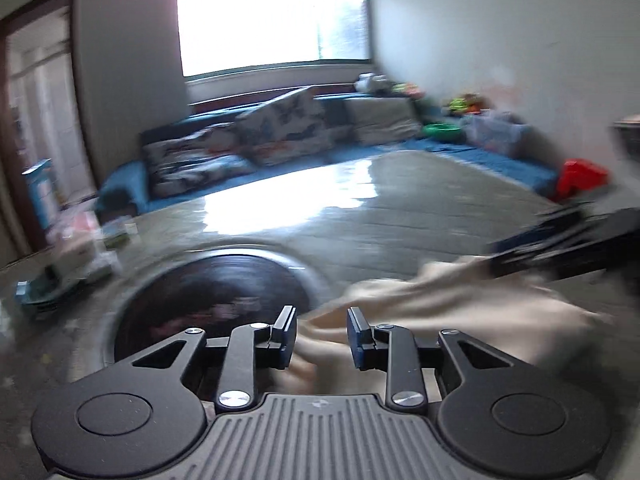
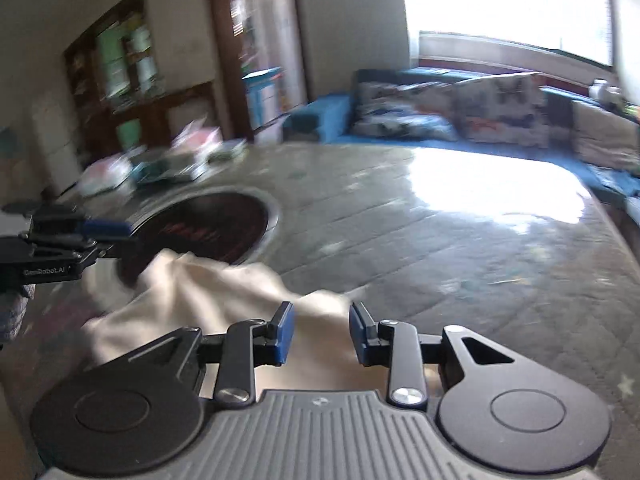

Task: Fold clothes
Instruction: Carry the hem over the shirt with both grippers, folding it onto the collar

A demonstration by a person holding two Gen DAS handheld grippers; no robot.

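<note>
Cream crumpled cloth garment (image 1: 440, 304) lies bunched on grey quilted table surface (image 1: 400, 216), lower centre to right of left wrist frame, one edge over dark round inset plate (image 1: 208, 292).

Left gripper (image 1: 322, 336): jaws partly apart, cloth in gap, pads not visibly pressing.

Right gripper (image 2: 322, 334): same, partly open, cloth between and below fingers, no grip seen.

Long axis of garment runs between the two grippers. Both equally near.

Right wrist view alone shows left gripper at garment's far left end, and cluttered items (image 2: 160, 160) at upper left; left wrist view shows right gripper (image 1: 560, 248), blurred, at right edge.

The left gripper (image 1: 322, 336) hangs with fingers (image 1: 286, 336) parted over cream cloth (image 1: 440, 312). The cloth lies bunched on the counter (image 1: 400, 208), beside a dark round inset (image 1: 212, 292).
</note>
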